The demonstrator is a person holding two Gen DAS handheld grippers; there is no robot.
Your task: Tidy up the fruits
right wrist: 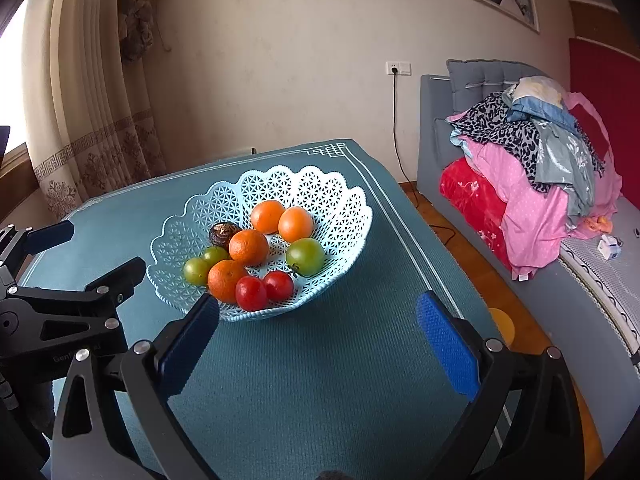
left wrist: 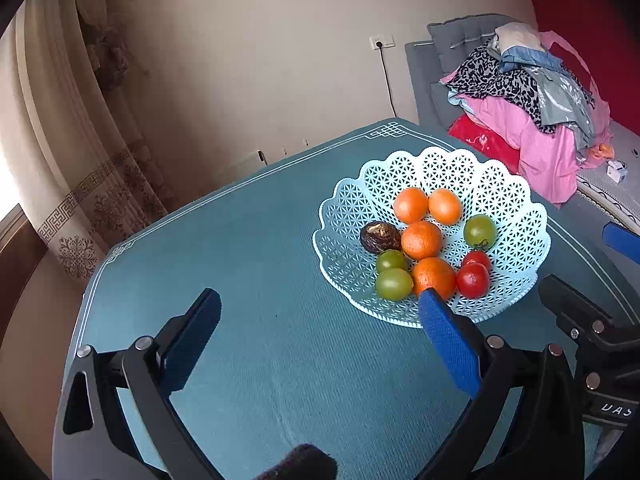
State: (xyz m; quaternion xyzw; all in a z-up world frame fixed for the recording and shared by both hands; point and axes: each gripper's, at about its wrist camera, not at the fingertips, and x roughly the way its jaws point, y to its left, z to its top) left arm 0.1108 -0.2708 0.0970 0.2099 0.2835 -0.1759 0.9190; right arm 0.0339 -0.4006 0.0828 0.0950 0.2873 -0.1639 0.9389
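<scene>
Both of your grippers hang above the teal surface with jaws spread wide and nothing between them: the left gripper sits left of the basket, the right gripper just in front of it.

The fruit all lies in the basket already: four oranges, three green fruits, two red ones and a dark brown one. The basket stands toward the far right part of the surface, its near rim close to your inner fingertips. No second container or bare fruit shows on the surface, so the sorting looks largely done or not yet begun; I cannot tell which.

If you pick next, take an outer piece first. The two red fruits lie nearest your right gripper, touching each other and the front orange. Come in from above, straddle only one, and close gently, since small round fruit will likely roll or squash. Keep your lower finger off the lattice rim, because the light basket could tip or slide. Hold the left gripper clear of the right.
</scene>
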